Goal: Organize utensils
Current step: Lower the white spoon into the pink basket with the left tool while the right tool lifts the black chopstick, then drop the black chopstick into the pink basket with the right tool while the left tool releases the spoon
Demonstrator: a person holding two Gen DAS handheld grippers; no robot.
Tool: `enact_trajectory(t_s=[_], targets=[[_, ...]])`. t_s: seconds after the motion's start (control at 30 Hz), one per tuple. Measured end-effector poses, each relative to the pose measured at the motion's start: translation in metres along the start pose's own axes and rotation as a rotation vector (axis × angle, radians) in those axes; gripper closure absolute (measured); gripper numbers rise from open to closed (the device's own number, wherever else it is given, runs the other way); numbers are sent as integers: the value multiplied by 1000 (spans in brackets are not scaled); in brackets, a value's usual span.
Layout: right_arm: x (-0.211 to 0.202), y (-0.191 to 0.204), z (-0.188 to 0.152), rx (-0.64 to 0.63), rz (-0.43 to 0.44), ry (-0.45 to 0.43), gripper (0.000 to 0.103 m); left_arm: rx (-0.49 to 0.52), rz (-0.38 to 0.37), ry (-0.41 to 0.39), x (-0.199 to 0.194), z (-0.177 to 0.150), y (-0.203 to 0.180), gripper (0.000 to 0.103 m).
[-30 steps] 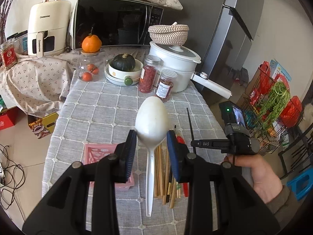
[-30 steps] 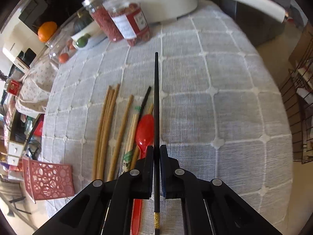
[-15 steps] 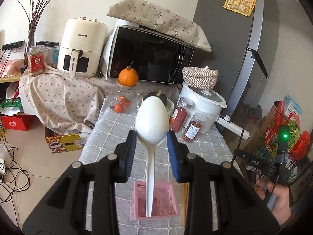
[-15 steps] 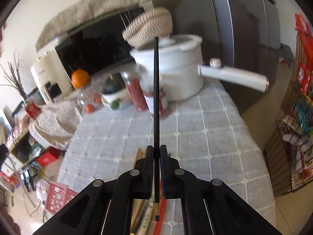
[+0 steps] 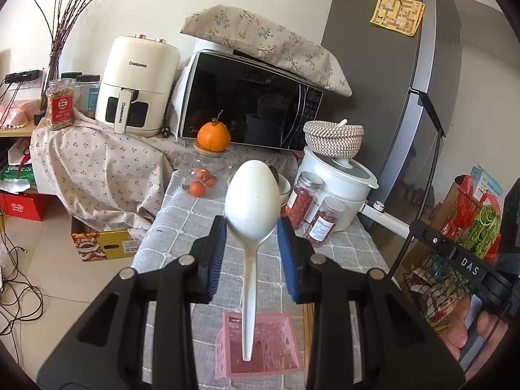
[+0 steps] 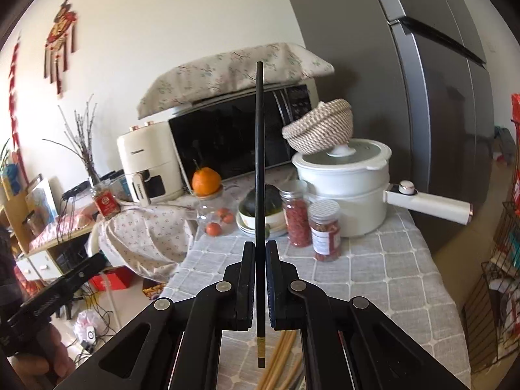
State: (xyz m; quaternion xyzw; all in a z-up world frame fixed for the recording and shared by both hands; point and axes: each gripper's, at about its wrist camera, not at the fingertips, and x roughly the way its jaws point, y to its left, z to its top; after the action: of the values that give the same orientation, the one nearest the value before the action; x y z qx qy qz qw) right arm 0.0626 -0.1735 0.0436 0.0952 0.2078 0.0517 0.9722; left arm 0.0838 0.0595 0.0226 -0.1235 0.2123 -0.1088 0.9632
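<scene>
My left gripper (image 5: 253,227) is shut on a white plastic spoon (image 5: 252,201), bowl up. Its handle hangs down over the open top of a pink perforated basket (image 5: 279,357) on the grey checked tablecloth (image 5: 182,221). My right gripper (image 6: 259,250) is shut on a black chopstick (image 6: 259,162) held upright, its gold-banded end below the fingers. Wooden chopsticks (image 6: 281,360) lie on the cloth under it. The right gripper also shows at the right edge of the left wrist view (image 5: 455,253).
At the back of the table stand a white pot (image 6: 344,188) with a long handle, two spice jars (image 6: 312,227), a bowl with a squash (image 6: 256,208), a glass jar topped by an orange (image 5: 211,162), a microwave (image 5: 250,104) and an air fryer (image 5: 136,87). A wire rack (image 5: 461,260) stands right.
Both grippers have lifted and tilted up from the table, each keeping its utensil. The spoon handle now hangs over the pink basket, which was off to the left a second ago.
</scene>
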Motion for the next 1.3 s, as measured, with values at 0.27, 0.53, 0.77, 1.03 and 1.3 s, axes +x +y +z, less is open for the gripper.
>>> enact_trajectory(t_s=[0.27,0.53,0.77,1.03,1.3], targets=[[-5,31,-5,-49,81,-13,97,-36,-10,-13,16,-12,4,69],[-7,54,-14,-71,130,-32,97,63,49,65,29,-37,-5,69],[-1,71,-24,-92,158,-5,97,96,41,252,36,-44,-7,58],[-3,82,-29,-87,188,-27,97,-103,-3,221,6,-14,19,37],[19,92,-41,-76,203,23,96,-192,61,295,5,-13,38,35]])
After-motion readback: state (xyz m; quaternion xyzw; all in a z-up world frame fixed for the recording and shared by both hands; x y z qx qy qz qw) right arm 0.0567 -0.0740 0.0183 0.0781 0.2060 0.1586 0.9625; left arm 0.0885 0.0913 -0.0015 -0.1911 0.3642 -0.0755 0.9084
